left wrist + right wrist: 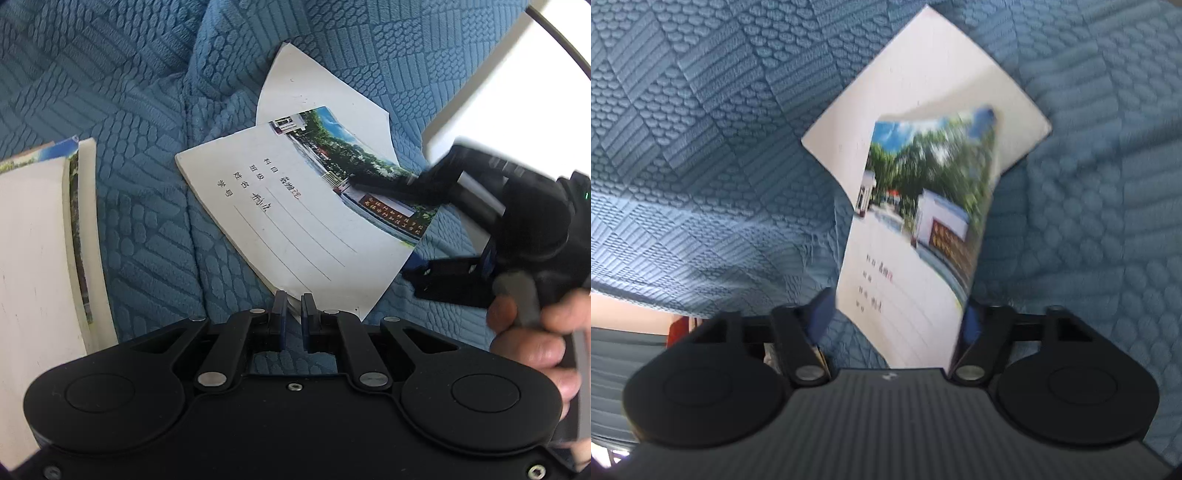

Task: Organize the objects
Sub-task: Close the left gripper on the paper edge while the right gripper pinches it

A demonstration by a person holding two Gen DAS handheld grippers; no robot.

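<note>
In the left wrist view, the left claw (294, 308) sits at the bottom centre with its two blue-padded fingers drawn close together, a narrow gap between them, pinching the near edge of a white exercise notebook (295, 221) that lies across a blue textured sofa cover (147, 110). The notebook's cover carries ruled lines, handwritten Chinese characters and a photo strip of trees and a school gate toward its 2 o'clock side. Beneath it, toward 12 o'clock, a plain white sheet or second booklet (306, 88) pokes out. At 9 o'clock, well apart from the notebook, a stack of books (44, 240) rests on the same cover. At 3 o'clock the right claw (380, 229) reaches in, its upper finger lying on the photo strip and its lower finger below the notebook's edge, jaws spread; a hand (535, 343) grips its handle. In the right wrist view, the right claw (897, 317) stands wide apart, its fingers at either side of the notebook (908, 277), whose cover bends upward toward 12 o'clock, blurred. The right finger touches the notebook's edge; the left finger stays just beside it. The white sheet (923, 81) lies behind on the sofa cover (701, 129).
</note>
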